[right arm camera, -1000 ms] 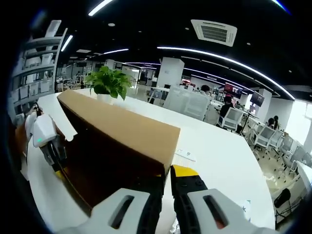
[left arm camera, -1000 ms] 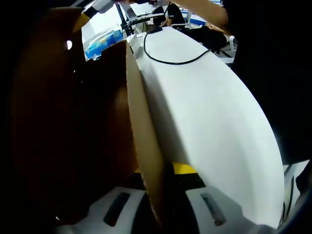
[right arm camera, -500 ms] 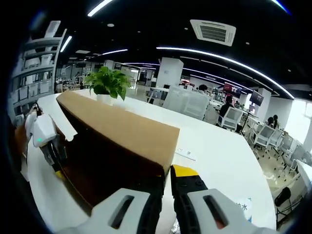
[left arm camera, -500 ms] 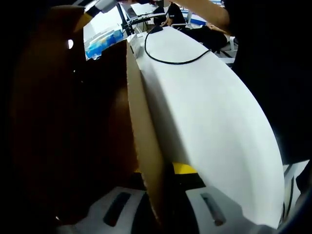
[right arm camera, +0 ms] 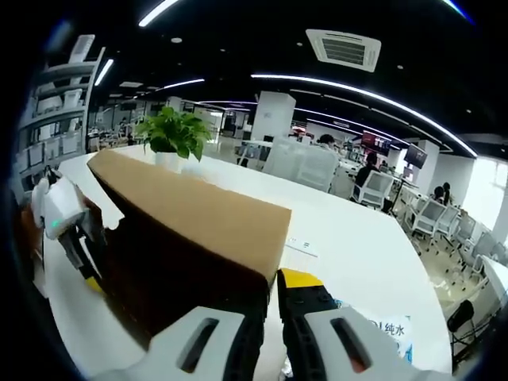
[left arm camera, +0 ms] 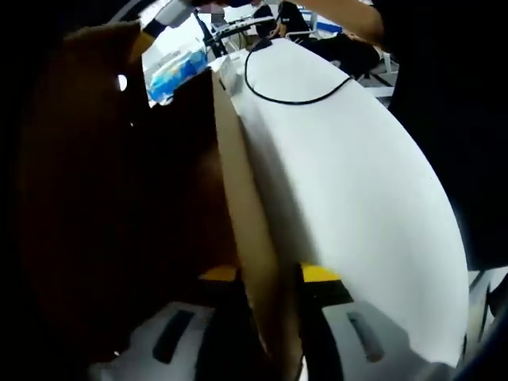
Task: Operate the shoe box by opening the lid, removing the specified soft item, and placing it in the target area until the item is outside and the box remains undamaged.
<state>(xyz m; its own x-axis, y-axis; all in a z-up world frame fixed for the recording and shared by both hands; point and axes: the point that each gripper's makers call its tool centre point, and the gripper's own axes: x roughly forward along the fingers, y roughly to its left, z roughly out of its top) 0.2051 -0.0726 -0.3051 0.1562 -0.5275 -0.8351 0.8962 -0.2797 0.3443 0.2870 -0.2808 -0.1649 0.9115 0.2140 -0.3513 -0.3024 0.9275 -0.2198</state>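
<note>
The brown cardboard shoe box lies lengthwise on the white table. My right gripper is shut on the near corner of its lid edge. At the box's far end my left gripper holds the other edge. In the left gripper view the left gripper is shut on a thin cardboard wall that runs away from the camera, with the dark brown inside of the box on its left. I cannot make out any soft item in that dark space.
A black cable loops over the white table, and a person in dark clothes stands at its right edge. A blue packet lies beyond the box. A potted plant stands behind it, and a small card lies beside it.
The left gripper view has shifted slightly and the cardboard wall looks closer and thicker between the jaws. The right gripper view has barely moved. Both holds are unchanged.
</note>
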